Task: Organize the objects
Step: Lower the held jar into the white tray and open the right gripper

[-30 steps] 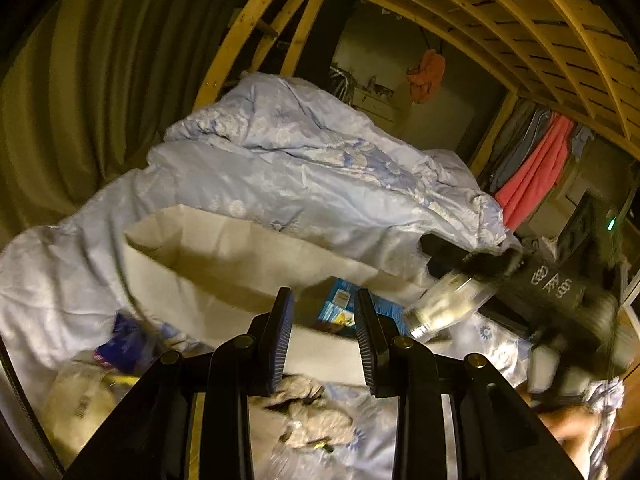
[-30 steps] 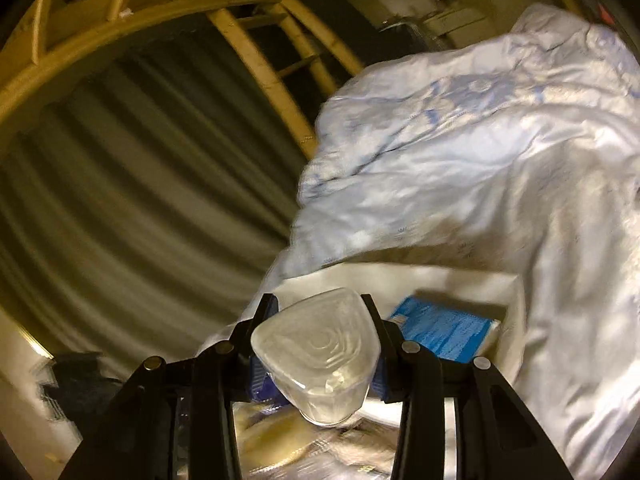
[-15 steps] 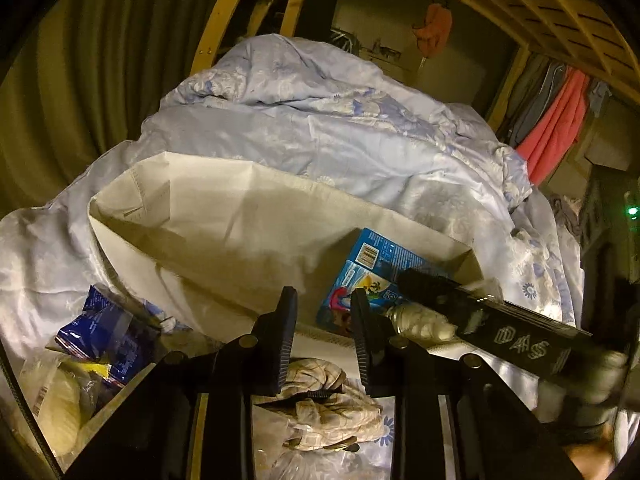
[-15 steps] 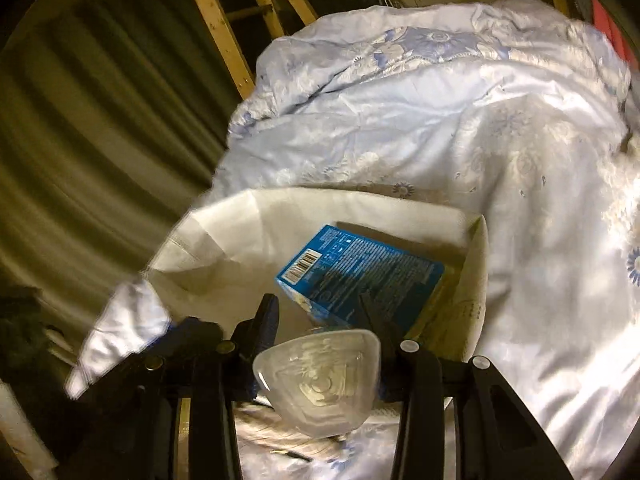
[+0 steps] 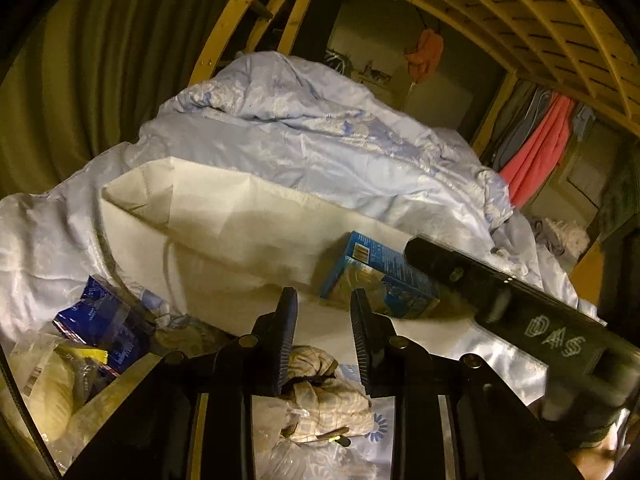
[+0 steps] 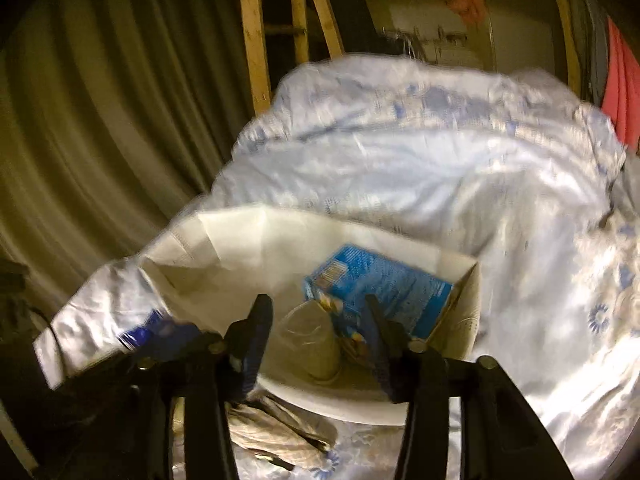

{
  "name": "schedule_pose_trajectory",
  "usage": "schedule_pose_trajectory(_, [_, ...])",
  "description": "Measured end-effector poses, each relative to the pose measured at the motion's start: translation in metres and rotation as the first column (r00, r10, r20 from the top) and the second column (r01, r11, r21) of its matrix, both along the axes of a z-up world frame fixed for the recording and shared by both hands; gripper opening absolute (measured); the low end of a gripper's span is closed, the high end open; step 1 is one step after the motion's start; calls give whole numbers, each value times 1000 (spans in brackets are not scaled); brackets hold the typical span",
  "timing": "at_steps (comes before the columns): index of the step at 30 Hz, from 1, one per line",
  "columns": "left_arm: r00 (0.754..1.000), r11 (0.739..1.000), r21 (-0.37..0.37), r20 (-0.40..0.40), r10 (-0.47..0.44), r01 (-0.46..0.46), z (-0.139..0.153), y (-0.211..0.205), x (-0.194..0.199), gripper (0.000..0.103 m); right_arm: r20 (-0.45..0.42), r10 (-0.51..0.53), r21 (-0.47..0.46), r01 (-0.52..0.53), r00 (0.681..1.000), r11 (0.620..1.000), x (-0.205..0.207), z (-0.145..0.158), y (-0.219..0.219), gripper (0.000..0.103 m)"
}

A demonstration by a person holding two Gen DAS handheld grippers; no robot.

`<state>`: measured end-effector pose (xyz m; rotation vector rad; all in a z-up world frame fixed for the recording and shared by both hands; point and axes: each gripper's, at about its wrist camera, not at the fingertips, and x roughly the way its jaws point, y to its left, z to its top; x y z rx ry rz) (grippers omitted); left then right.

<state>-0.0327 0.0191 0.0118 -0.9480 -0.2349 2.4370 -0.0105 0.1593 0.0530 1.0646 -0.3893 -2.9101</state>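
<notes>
Dim yellowish light, right-wrist motion blur

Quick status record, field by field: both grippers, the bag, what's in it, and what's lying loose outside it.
left gripper: open, empty, near the bag's front rim
right gripper: open, over the bag
paper bag: white, open, on the quilt
in bag: blue box, clear plastic cup
outside bag: checked cloth, blue packet

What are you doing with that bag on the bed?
Tidying things into the white paper bag on the bed. The right claw is open over the bag; a clear plastic cup sits inside beside a blue box. The left claw is open and empty above a checkered cloth.
</notes>
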Motion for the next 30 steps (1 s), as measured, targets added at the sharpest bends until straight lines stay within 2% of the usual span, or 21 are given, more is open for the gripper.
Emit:
schedule_pose_trajectory(2, [1000,1000,-1,-22,11,-11,4,-2,4,26,-46,-2,-1,2,999,1000,8,12,-2,63])
schedule_pose_trajectory(3, [999,1000,-3,-35,20,-20,7,-4,7,26,-56,0,2,0,998,1000,10,16,-4,64])
schedule_pose_trajectory(8, [996,997,-13,-51,76,-76,15,-18,18,26,-44,41,9,-41,998,999,19,25,-14,64])
schedule_pose_trajectory(10, [995,994,-30,-25,101,-102,15,-24,20,26,-38,70,-18,-71,997,997,21,24,-19,64])
schedule_pose_trajectory(13, [991,990,-60,2,130,-130,12,-31,24,26,-29,114,-109,-117,993,987,21,20,-22,64])
schedule_pose_trajectory(16, [990,985,-102,5,144,-142,9,-33,31,26,-8,137,-159,-137,990,978,20,13,-28,64])
schedule_pose_trajectory(19, [988,977,-153,21,155,-150,3,-32,35,26,42,152,-132,-145,988,981,21,2,-38,56])
schedule_pose_trajectory(21, [988,970,-193,27,155,-147,0,-31,34,24,81,162,-124,-151,983,981,21,-10,-45,55])
schedule_pose_trajectory(22, [987,968,-202,29,157,-148,-1,-30,34,24,91,170,-139,-156,981,978,20,-16,-47,55])
schedule_pose_trajectory(24, [985,964,-220,50,163,-148,-6,-31,32,24,108,192,-246,-160,975,956,16,-32,-43,55])
schedule_pose_trajectory(26, [983,963,-220,66,174,-156,-9,-34,30,24,129,199,-310,-151,972,939,12,-44,-37,55])
schedule_pose_trajectory(30, [975,959,-196,46,216,-203,-3,-44,38,24,151,177,-367,-111,973,923,8,-58,-26,55])
